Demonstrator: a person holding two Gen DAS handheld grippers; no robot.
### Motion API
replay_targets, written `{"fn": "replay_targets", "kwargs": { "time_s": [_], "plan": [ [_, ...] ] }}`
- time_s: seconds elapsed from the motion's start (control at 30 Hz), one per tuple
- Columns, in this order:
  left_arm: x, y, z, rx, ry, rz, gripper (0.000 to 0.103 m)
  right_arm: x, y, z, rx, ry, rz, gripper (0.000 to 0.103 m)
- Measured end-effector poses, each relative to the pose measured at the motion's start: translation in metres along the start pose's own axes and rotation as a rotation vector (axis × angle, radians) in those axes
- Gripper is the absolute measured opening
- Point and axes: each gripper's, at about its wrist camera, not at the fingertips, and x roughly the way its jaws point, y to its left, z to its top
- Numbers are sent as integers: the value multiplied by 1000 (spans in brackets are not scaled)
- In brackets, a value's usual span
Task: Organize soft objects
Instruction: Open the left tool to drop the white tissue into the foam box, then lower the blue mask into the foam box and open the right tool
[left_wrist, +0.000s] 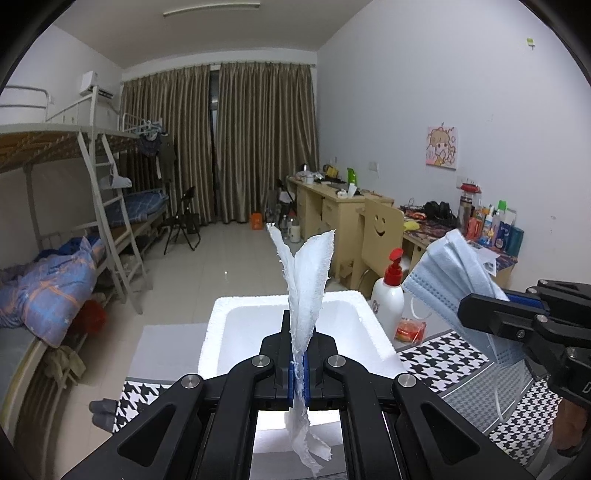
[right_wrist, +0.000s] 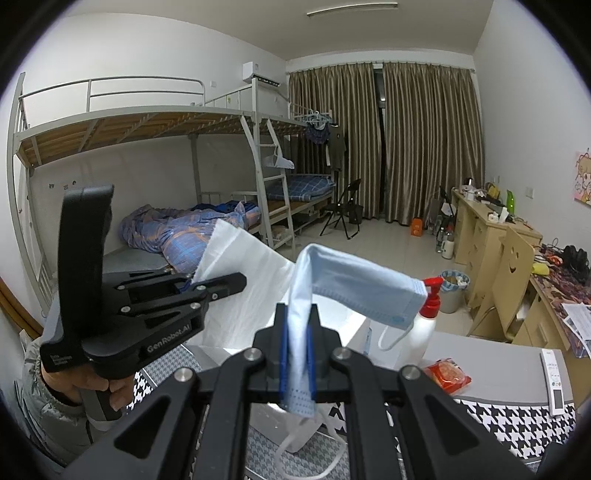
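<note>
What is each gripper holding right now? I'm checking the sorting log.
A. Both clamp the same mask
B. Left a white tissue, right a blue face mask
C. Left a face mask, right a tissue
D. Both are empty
B: the left gripper is clamped on a torn white tissue, while the right gripper pinches a folded blue face mask, above the white foam box.

The desk carries a houndstooth cloth. On it stand a white foam box, a white pump bottle, a red packet and a remote control.
</note>
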Motion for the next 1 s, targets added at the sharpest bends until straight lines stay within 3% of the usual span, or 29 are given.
{"fn": "replay_targets", "kwargs": {
  "time_s": [0.1,0.17,0.2,0.3,0.43,0.57,1.0],
  "plan": [
    [6,2,0,-3,19,4,13,2,1,1,-3,5,0,11],
    [9,5,-1,-11,25,6,44,4,2,2,-3,8,0,12],
    [9,6,-2,-17,23,6,50,5,1,2,0,10,-1,12],
    [6,9,-2,-30,13,10,52,6,2,1,-2,16,-2,12],
    [-1,14,-2,-41,-8,30,78,8,6,4,-11,19,5,12],
    [-8,19,-2,-53,-31,60,93,12,8,5,-14,25,15,12],
    [-23,35,-7,-76,-61,110,102,29,17,9,-28,49,45,12]
  ]
}}
